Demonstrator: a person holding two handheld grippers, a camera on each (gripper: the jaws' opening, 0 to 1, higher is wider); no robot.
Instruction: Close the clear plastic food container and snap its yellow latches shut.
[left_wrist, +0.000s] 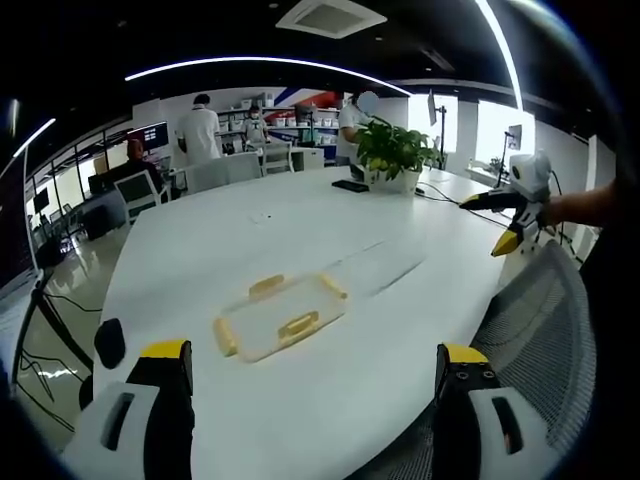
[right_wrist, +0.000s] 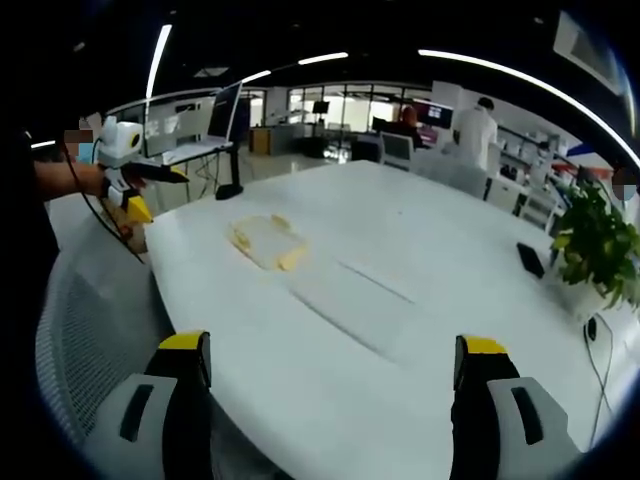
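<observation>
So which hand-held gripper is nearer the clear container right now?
Left, probably. The left hand-held gripper sits just short of the clear container; the right hand-held gripper views it from farther across the table.

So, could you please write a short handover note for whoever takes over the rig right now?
Left gripper: open, empty, held back from the table edge.
Right gripper: open, empty, also held back.
The clear container with its yellow latches lies flat on the white table, between the two grippers; neither touches it. Whether the lid is fully seated cannot be told from here.
Done: nothing visible yet.
Left: approach, press the lid down, snap each latch shut.
</observation>
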